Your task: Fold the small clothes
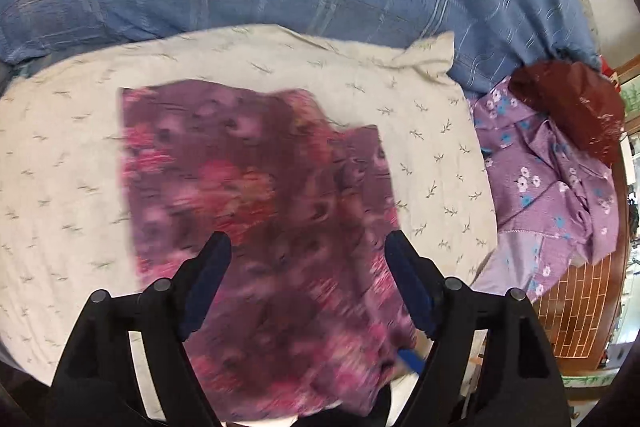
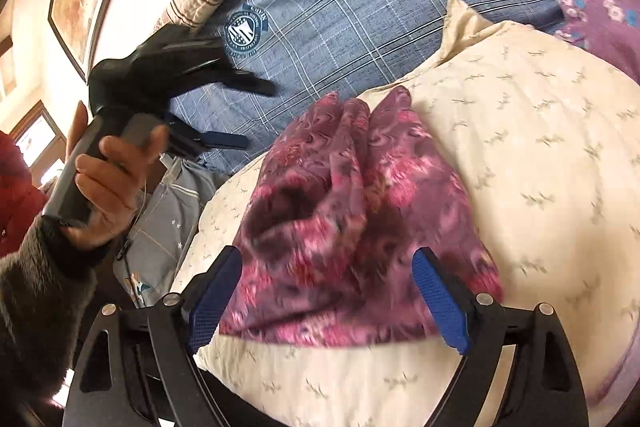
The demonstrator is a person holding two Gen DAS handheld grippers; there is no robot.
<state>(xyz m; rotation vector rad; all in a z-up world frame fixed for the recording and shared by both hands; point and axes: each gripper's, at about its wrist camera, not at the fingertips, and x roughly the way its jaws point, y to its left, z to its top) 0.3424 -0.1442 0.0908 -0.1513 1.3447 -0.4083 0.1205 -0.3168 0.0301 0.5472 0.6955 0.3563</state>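
So both claws, left claw (image 1: 308, 259) and right claw (image 2: 328, 275), hang spread and empty over the floral garment (image 2: 344, 211) on the cream pillow (image 2: 540, 155).

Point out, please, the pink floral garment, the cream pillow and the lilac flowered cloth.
pink floral garment (image 1: 256, 187), left wrist view, on its flat middle.
cream pillow (image 2: 540, 155), right wrist view, on bare cover right of the garment.
lilac flowered cloth (image 1: 548, 183), left wrist view, on its crumpled middle.
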